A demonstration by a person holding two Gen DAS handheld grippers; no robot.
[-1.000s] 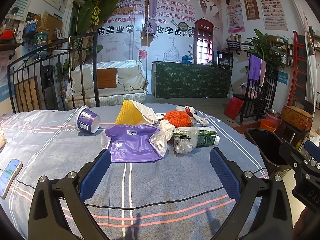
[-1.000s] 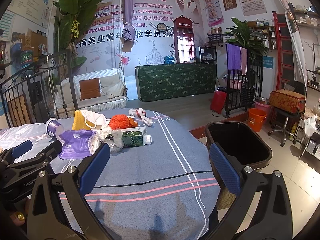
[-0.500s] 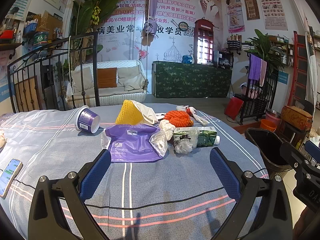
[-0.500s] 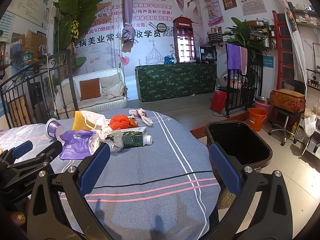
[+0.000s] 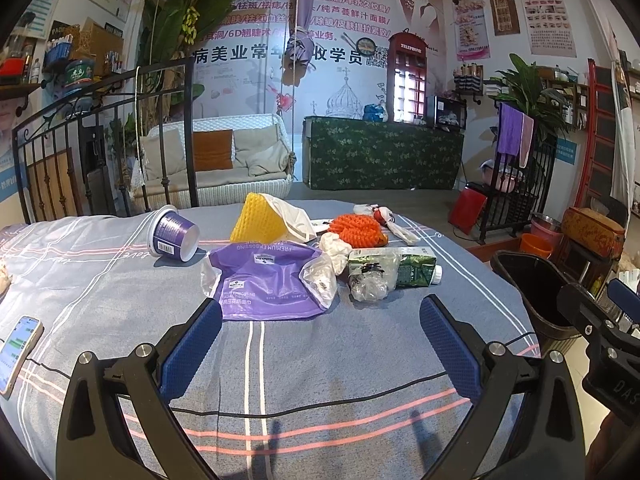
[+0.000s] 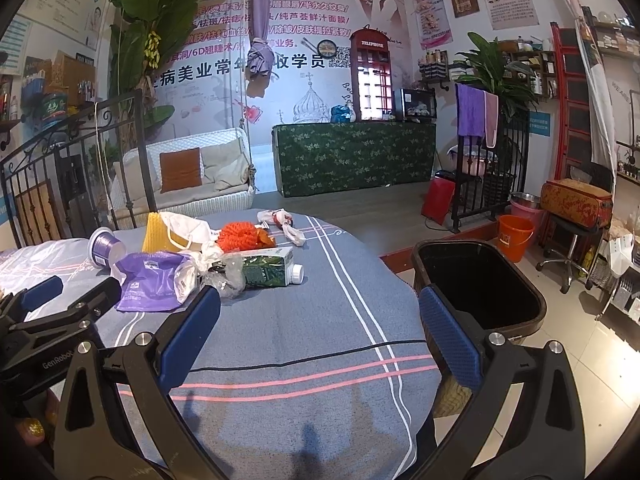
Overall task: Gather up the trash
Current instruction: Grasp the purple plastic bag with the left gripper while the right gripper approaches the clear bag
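Note:
Trash lies in a cluster on the striped grey tablecloth (image 5: 320, 360): a purple tissue wrapper (image 5: 268, 280), a tipped purple cup (image 5: 174, 234), a yellow sponge-like wedge (image 5: 256, 224), an orange net (image 5: 360, 230), a green carton (image 5: 408, 268) and crumpled clear plastic (image 5: 368, 280). My left gripper (image 5: 320, 316) is open and empty, just short of the purple wrapper. My right gripper (image 6: 320, 312) is open and empty over the table's right part, with the carton (image 6: 272, 268) ahead to the left. A black bin (image 6: 480, 284) stands beside the table on the right.
A phone (image 5: 16, 348) lies at the table's left edge. A black cable (image 6: 300, 360) runs across the cloth. An iron railing (image 5: 100, 140) stands behind the table. An orange bucket (image 6: 514, 236) and a stool (image 6: 572, 224) stand on the floor beyond the bin.

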